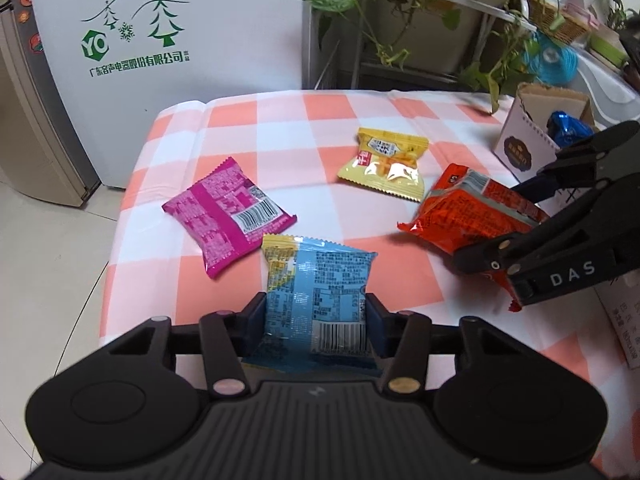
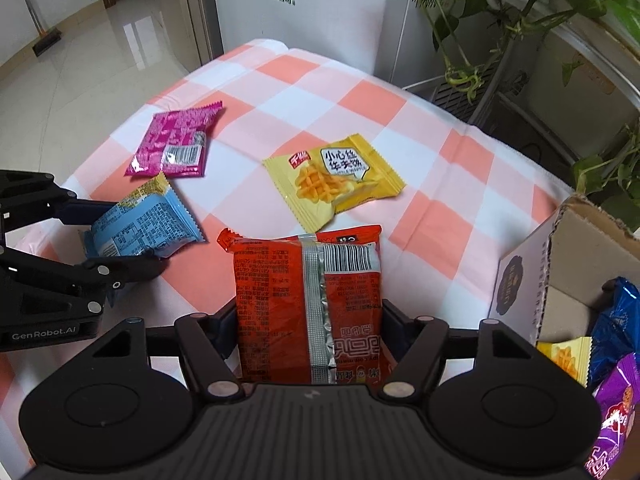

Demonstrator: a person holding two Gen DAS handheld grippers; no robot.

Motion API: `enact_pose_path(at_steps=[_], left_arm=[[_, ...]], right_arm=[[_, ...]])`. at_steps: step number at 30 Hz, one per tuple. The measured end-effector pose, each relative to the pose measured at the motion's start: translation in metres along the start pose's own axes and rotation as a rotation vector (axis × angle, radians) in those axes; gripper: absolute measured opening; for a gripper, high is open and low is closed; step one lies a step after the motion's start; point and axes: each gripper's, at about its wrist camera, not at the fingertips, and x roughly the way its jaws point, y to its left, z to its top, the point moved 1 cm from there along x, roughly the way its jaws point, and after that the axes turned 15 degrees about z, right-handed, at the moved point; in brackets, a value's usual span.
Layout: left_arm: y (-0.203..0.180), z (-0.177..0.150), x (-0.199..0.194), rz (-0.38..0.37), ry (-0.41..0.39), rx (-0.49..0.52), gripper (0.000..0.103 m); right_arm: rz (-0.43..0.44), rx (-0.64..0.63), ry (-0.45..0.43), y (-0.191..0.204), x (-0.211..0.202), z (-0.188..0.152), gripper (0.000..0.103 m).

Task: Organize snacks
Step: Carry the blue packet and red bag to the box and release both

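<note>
A light-blue snack packet (image 1: 320, 276) lies on the orange-and-white checked tablecloth (image 1: 320, 108), and my left gripper (image 1: 316, 304) is shut on its near end. From the right wrist view the same left gripper (image 2: 120, 240) pinches that blue packet (image 2: 144, 224) from the left. My right gripper (image 2: 310, 312) is shut on a red packet (image 2: 304, 280), barcode side up; in the left wrist view this red packet (image 1: 460, 216) sits tilted between the right gripper's (image 1: 492, 226) fingers. A pink packet (image 1: 228, 212) and a yellow packet (image 1: 384, 164) lie loose on the cloth.
An open cardboard box (image 2: 516, 284) stands at the table's right side, holding blue (image 2: 616, 320), yellow (image 2: 564, 356) and purple (image 2: 616, 408) packets. A white fridge (image 1: 180, 40) and potted plants (image 1: 400, 20) stand behind the table. The table's left edge drops to tiled floor (image 1: 48, 260).
</note>
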Motion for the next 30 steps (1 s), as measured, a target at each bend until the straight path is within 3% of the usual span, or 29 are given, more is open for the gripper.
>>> enact_pose_path(at_steps=[23,30], left_arm=[[-0.002,0.022,-0.027,0.08,-0.118,-0.01,0.049],[-0.015,0.029,-0.034,0.062,-0.139,0.0,0.049]], right_arm=[[-0.005,-0.064,-0.101,0.007,-0.039,-0.001,0.075],[-0.034,-0.084,-0.155,0.009,-0.067,-0.005,0.075]])
